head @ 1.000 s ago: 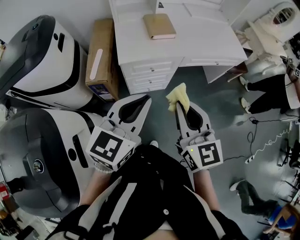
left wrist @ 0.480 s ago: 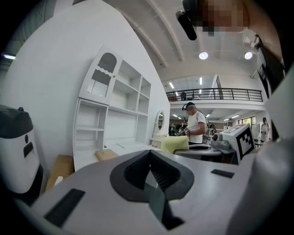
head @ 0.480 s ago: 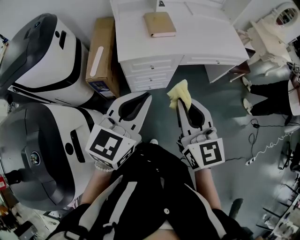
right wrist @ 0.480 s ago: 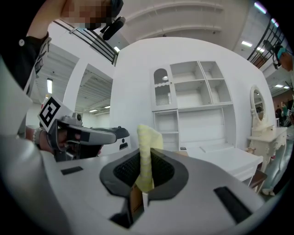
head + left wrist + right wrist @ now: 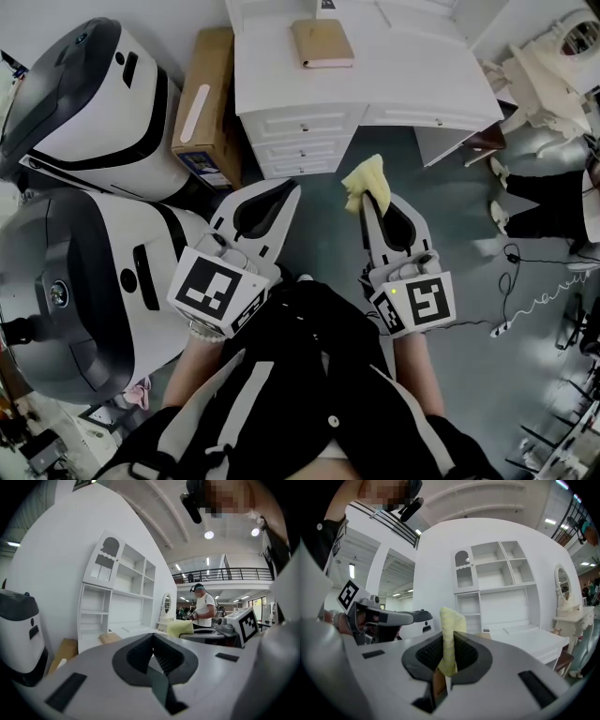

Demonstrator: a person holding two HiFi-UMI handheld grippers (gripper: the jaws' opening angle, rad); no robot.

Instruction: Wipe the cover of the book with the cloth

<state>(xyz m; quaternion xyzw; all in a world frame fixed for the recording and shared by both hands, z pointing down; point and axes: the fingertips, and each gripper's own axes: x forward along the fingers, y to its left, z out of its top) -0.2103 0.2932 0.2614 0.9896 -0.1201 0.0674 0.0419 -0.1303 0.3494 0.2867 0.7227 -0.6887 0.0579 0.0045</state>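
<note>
open floor [image 5: 323,192] ahead, desk [image 5: 403,70] beyond, box [image 5: 208,108] left

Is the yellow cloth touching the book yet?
Apart. The head view shows the cloth pinched in the right tongs above the floor, while the book lies away on the white desk.

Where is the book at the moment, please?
In the head view, the book lies flat on the white desk, on its left half above the drawers, with the cardboard box on the floor to the desk's left.
</note>
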